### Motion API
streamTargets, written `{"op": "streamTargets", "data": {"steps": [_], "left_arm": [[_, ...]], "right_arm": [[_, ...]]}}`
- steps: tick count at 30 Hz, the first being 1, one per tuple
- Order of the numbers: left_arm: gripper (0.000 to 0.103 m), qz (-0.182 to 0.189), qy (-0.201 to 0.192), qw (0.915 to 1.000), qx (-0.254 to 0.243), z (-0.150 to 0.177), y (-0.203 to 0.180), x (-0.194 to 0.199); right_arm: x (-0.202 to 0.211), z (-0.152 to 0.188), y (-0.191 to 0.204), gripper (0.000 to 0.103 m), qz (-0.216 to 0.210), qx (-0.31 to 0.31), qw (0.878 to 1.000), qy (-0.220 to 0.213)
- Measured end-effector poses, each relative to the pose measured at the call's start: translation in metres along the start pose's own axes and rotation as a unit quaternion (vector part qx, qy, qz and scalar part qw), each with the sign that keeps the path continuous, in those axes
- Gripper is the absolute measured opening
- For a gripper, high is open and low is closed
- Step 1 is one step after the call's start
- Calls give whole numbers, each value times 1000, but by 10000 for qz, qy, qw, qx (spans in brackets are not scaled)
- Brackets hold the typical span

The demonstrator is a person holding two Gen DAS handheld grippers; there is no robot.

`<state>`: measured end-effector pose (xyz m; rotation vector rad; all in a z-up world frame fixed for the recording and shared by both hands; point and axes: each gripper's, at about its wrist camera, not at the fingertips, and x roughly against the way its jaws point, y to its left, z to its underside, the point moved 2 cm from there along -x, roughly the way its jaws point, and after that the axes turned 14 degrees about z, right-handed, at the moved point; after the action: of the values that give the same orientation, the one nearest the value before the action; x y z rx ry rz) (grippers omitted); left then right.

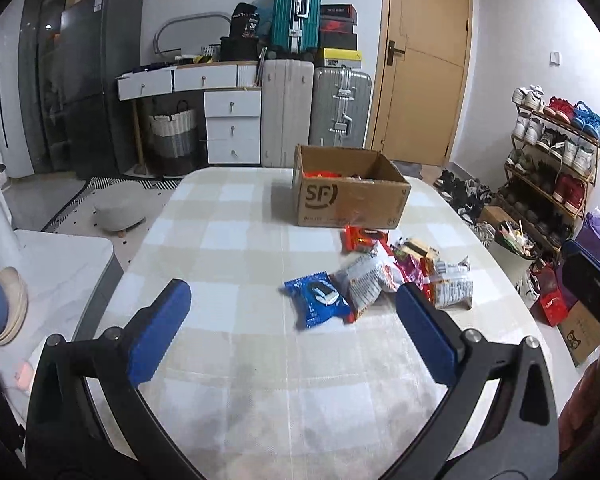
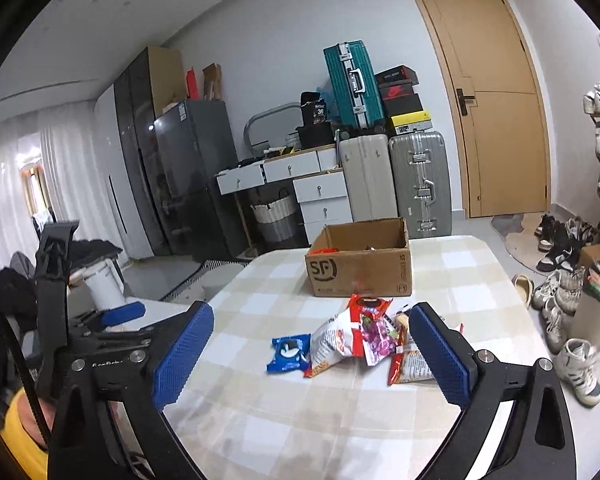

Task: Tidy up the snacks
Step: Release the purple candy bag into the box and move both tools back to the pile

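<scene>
Both grippers, left and right, have fingers spread wide, holding nothing. Snacks lie piled on the table, just before the box.

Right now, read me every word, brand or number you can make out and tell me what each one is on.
"SF": front of the cardboard box, and again sideways near its right edge.
"36": black bag on the white drawer unit.
Print on the snack packets and stacked shoe boxes: too blurred to read.
</scene>
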<state>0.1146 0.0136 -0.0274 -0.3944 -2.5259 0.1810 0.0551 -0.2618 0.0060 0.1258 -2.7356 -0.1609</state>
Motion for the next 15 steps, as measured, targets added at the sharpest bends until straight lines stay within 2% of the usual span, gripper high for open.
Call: {"op": "streamTargets", "data": {"steps": [7, 15], "left_arm": [[102, -49, 330, 9993, 152, -3, 12, -45], [102, -18, 1025, 9940, 376, 12, 31, -119]], "right_arm": [[-21, 8, -6, 100, -22, -5, 10000, -31], [-70, 23, -22, 100, -34, -58, 9994, 346]]}}
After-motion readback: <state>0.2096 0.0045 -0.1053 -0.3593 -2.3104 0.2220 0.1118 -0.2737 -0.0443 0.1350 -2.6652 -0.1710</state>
